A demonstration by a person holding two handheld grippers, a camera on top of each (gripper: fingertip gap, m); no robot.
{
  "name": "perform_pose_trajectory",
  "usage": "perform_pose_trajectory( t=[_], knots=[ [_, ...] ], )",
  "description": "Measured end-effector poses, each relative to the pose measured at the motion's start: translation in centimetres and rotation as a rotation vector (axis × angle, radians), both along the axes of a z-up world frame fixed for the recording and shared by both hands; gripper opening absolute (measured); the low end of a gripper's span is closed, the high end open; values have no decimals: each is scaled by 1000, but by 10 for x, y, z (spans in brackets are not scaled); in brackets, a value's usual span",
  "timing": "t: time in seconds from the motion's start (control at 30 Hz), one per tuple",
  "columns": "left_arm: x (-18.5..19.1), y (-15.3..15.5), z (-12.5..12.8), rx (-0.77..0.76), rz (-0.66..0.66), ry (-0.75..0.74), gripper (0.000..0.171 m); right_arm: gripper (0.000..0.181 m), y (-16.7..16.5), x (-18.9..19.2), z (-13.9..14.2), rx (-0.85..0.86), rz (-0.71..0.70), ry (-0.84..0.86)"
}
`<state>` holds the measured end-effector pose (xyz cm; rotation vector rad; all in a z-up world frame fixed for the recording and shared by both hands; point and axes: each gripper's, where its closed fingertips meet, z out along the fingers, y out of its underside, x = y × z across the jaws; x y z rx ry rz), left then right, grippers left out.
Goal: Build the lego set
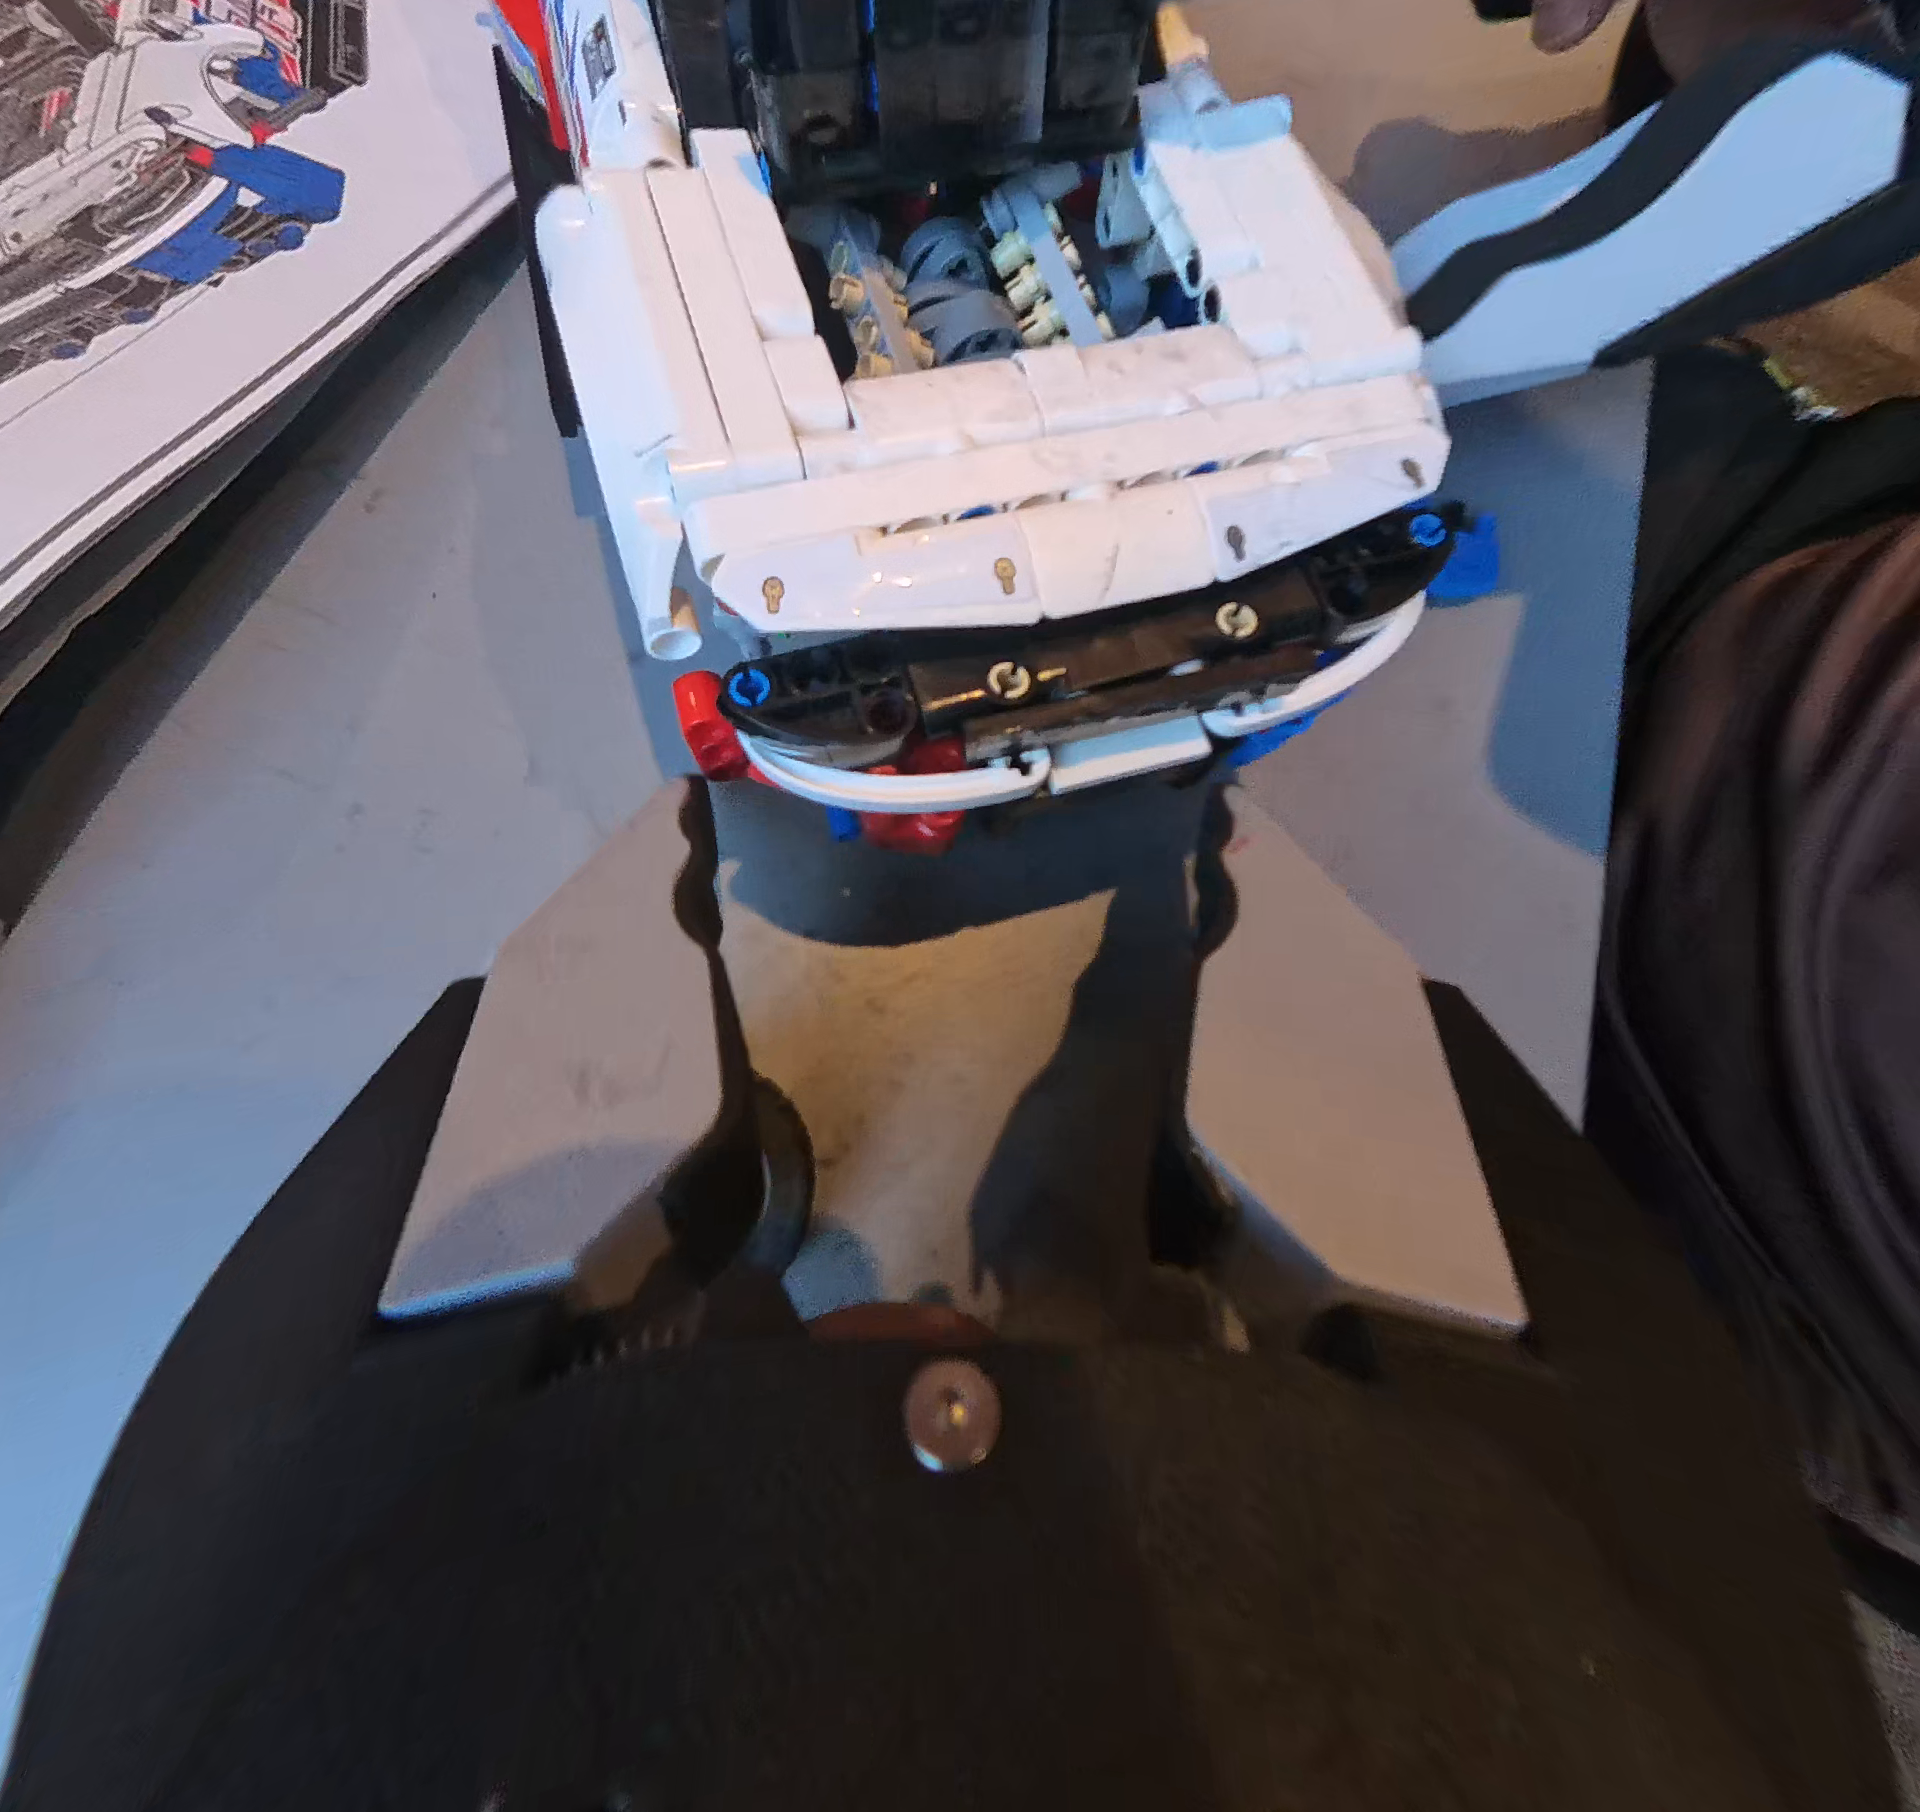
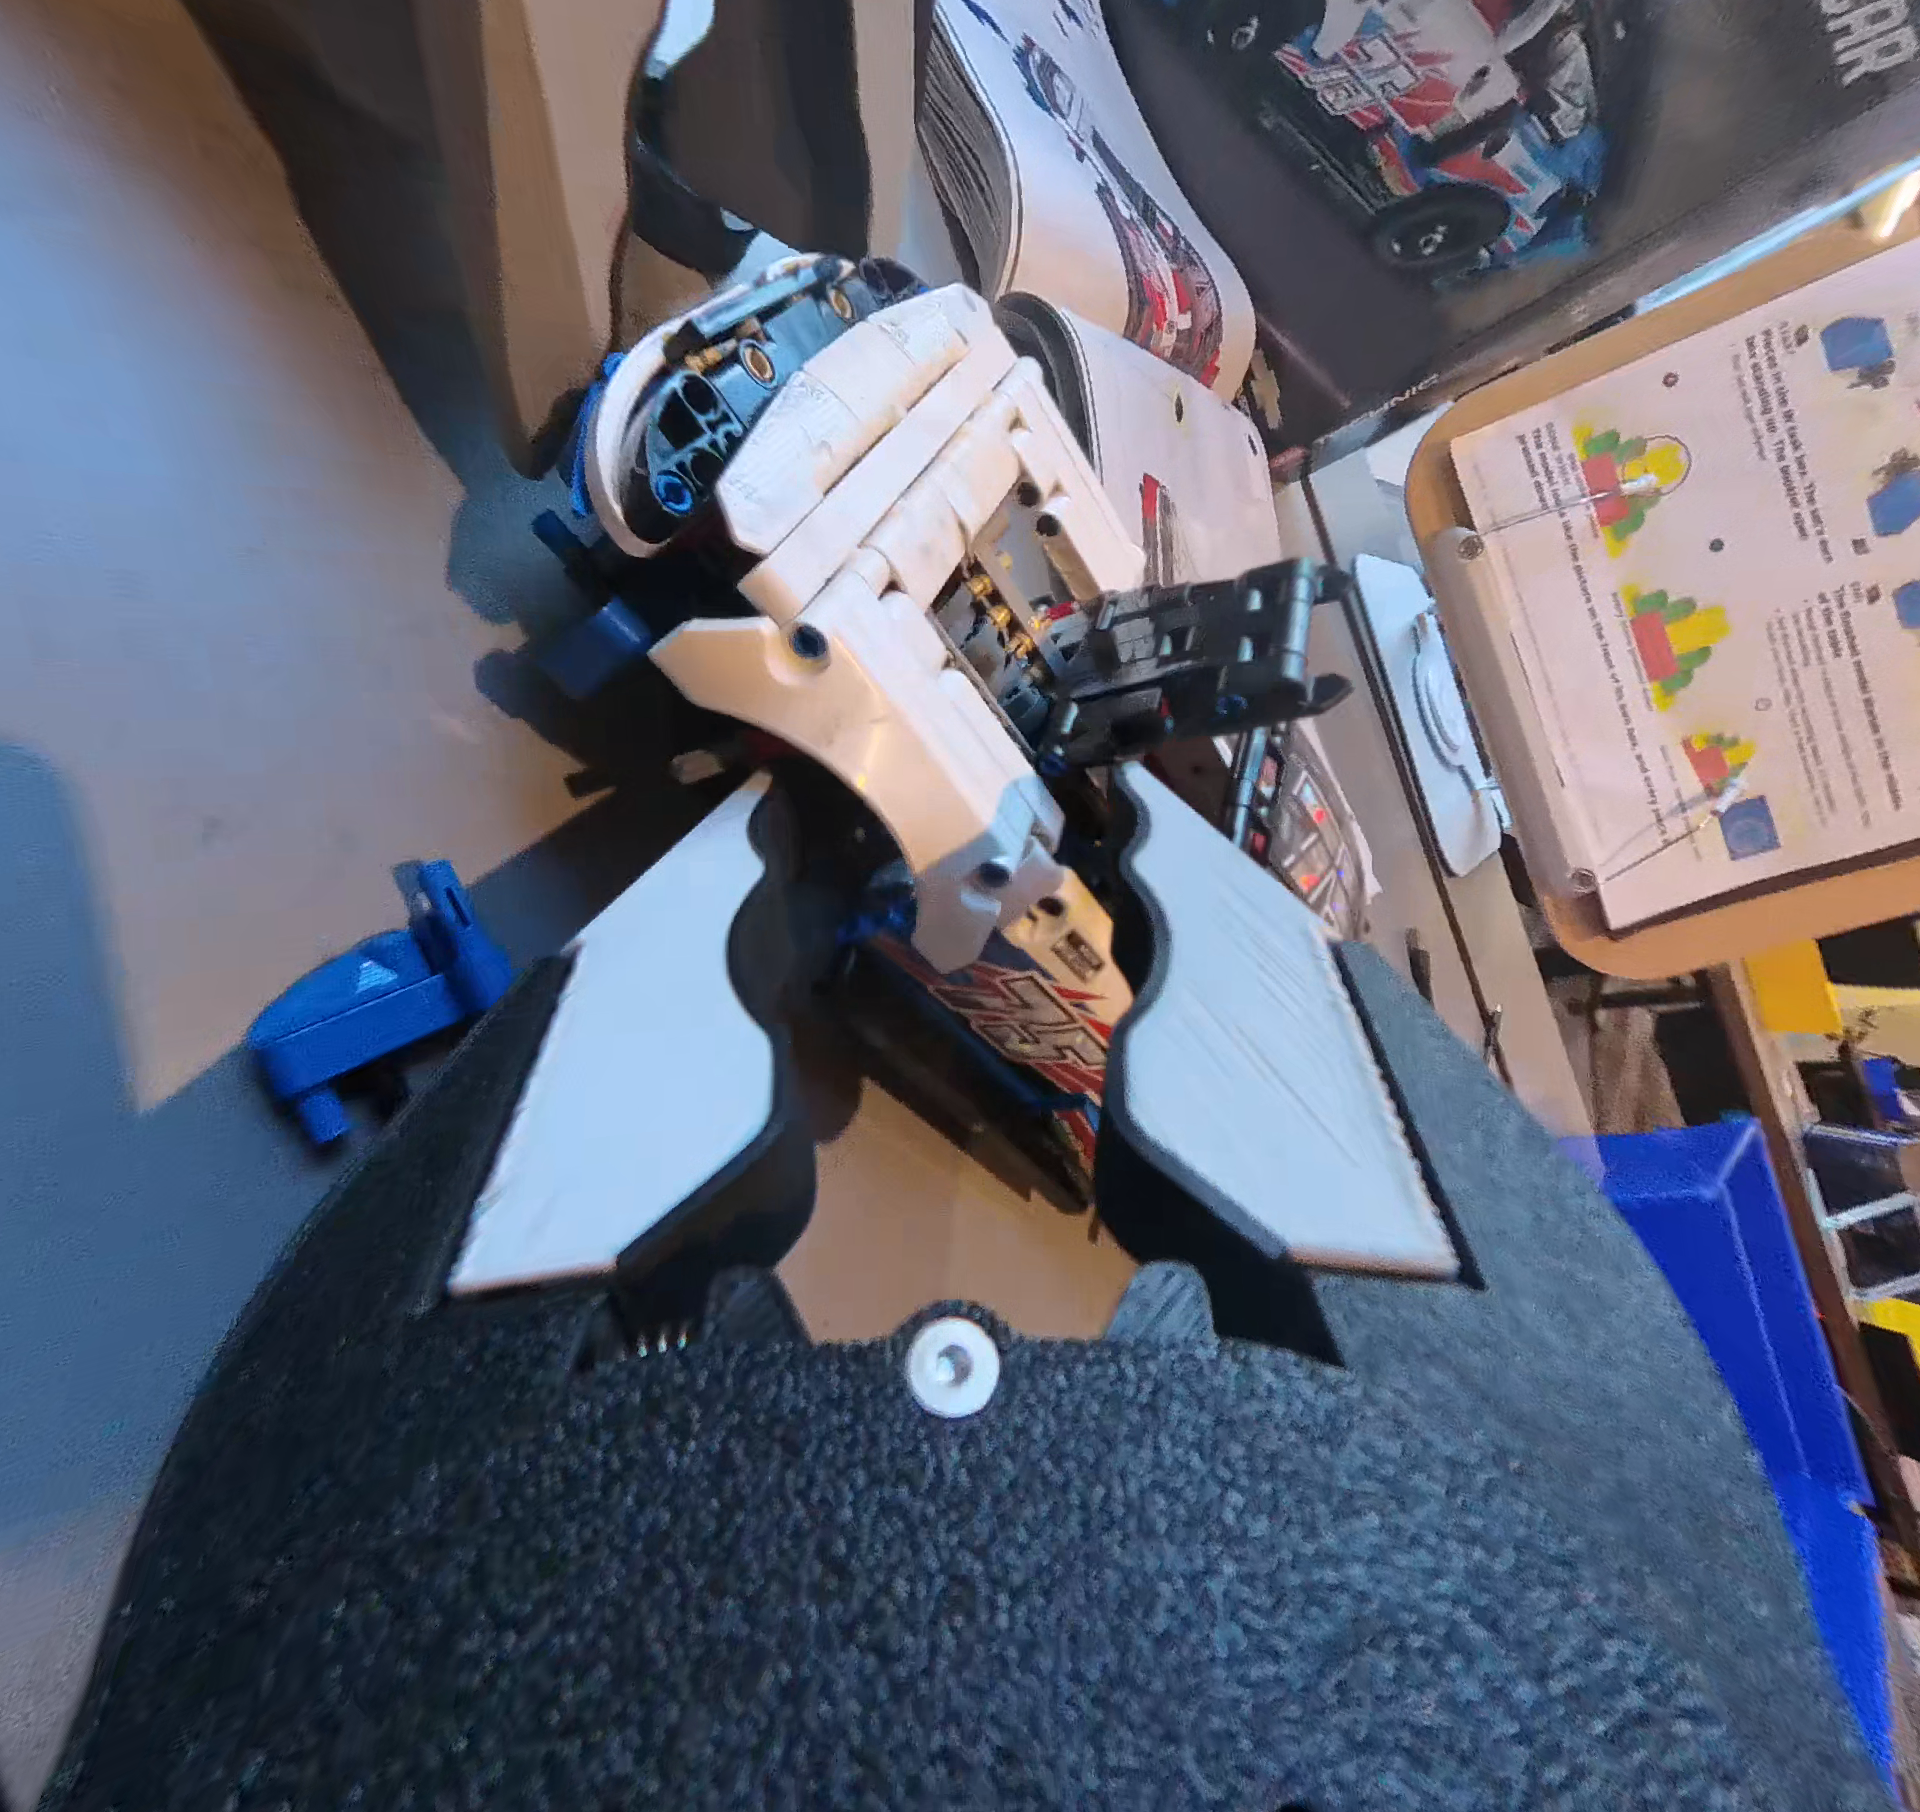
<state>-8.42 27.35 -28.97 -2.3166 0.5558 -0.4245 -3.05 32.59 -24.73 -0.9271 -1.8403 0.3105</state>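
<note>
The white lego car (image 1: pixel 997 391) is seen on the grey table (image 1: pixel 312 827), nose toward the left gripper (image 1: pixel 951 827), whose fingers are spread and grasp nothing. The car's side is straddled by the right gripper (image 2: pixel 940 806), parted; contact cannot be told. A loose blue piece (image 2: pixel 364 1004) lies beside it, an instruction booklet (image 1: pixel 156 152) nearby

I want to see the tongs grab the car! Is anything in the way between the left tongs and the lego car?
Nothing visible blocks them. The left tongs sit open just short of the lego car, with only bare table between. The right tongs already straddle the car's side.
</note>
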Motion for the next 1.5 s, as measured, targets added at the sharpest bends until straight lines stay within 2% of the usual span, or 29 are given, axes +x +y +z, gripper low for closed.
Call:
perform_pose_trajectory(
  t=[0.17,0.53,0.83,0.97,1.03,1.1,1.2,1.27,1.33,1.37,1.5],
  knots=[
    [1,3,2,17,11,6,90,42,11,-8,4,46,-9,45],
    [7,9,18,63,54,-20,89,43,18,-6,10,-9,-21,92],
    [14,3,11,70,52,-16,86,41,14,2,1,5,6,86],
    [0,-10,19,100,64,4,84,38,18,29,4,7,-32,71],
    [-12,-22,20,121,78,12,83,37,18,56,5,-60,-66,44],
    [-18,-31,18,145,75,-1,83,20,-4,78,-2,-260,-49,-21],
    [-16,-40,15,175,38,-21,78,28,-44,90,-22,-551,-54,-130],
    [-13,-42,21,219,7,-16,78,49,-53,87,-39,-606,-100,-197],
    [-14,-46,22,245,-22,29,76,48,-57,81,-49,-609,-114,-236],
    [-17,-48,19,247,-24,59,76,41,-59,79,-50,-616,-110,-240],
    [-9,-61,17,247,-99,56,71,31,-63,76,-52,-654,-113,-284]
  ],
)
